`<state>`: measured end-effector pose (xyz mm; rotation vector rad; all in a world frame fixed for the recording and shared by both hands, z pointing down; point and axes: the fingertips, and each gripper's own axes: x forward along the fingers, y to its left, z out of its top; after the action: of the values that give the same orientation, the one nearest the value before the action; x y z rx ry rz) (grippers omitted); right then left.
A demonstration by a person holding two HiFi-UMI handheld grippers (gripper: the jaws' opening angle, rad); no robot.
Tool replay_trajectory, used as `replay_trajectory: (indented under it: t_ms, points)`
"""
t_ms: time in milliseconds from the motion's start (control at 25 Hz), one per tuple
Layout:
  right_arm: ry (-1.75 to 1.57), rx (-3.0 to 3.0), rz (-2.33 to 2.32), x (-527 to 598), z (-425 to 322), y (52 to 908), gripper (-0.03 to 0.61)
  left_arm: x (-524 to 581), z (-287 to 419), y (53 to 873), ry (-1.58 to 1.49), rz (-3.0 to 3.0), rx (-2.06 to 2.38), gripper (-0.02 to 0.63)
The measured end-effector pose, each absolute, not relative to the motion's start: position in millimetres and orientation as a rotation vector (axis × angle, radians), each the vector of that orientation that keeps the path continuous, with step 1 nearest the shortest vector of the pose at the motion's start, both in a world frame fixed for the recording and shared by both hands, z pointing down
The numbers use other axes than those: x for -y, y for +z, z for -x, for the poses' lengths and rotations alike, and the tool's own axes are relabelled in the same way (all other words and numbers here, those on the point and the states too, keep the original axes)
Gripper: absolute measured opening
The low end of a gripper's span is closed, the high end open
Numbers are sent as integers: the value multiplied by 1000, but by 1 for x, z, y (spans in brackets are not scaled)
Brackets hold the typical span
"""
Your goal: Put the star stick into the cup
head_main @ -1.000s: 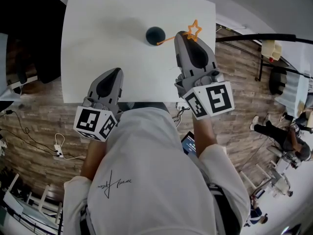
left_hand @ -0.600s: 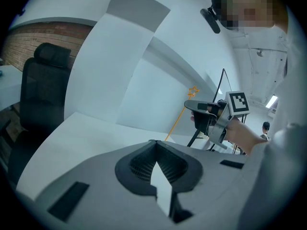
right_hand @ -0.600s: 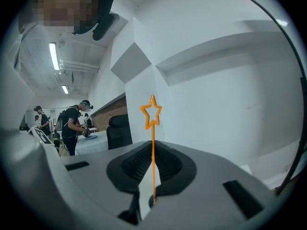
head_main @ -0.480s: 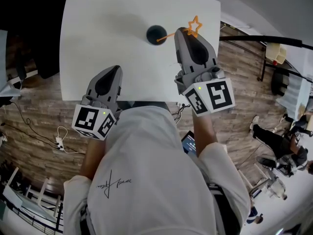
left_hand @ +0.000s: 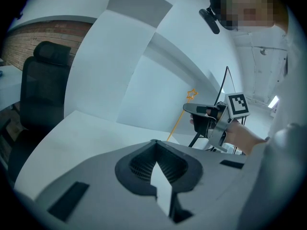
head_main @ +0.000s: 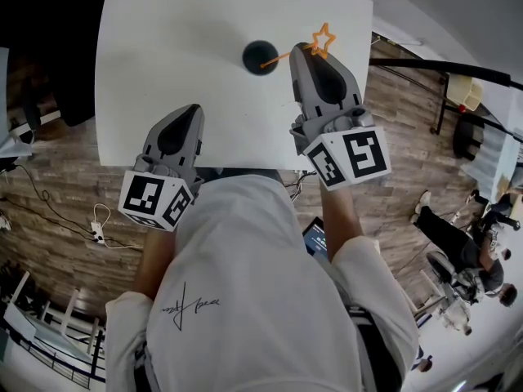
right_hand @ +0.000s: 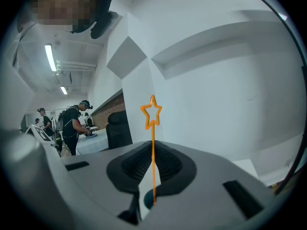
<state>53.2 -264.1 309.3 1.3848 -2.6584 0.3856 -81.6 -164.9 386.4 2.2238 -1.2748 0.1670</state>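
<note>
- Over the white desk [head_main: 163,31], in the head view, the star stick [head_main: 283,56] is held slanted by the right tool [head_main: 304,49]. Its lower end is brought to the mouth of the dark cup [head_main: 260,56]. The left tool [head_main: 191,109] is kept well apart, at the desk's near edge.
- Left gripper view: its jaws are seen drawn together with nothing between them.
- Right gripper view: the thin shaft is seen pinched between the jaws, below the star. The stick is judged light, slender and easily bent, so a gentle mid-shaft hold is best suited.

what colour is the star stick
The star stick is orange throughout; clearest in the right gripper view.
</note>
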Motion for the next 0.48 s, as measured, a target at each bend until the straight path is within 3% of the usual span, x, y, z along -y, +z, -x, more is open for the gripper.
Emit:
replay_trajectory:
  t_ms: [480]
  points:
    - [426, 2644, -1356, 277, -47, 326, 20, 167, 77, 398, 184, -2192, 1235, 6]
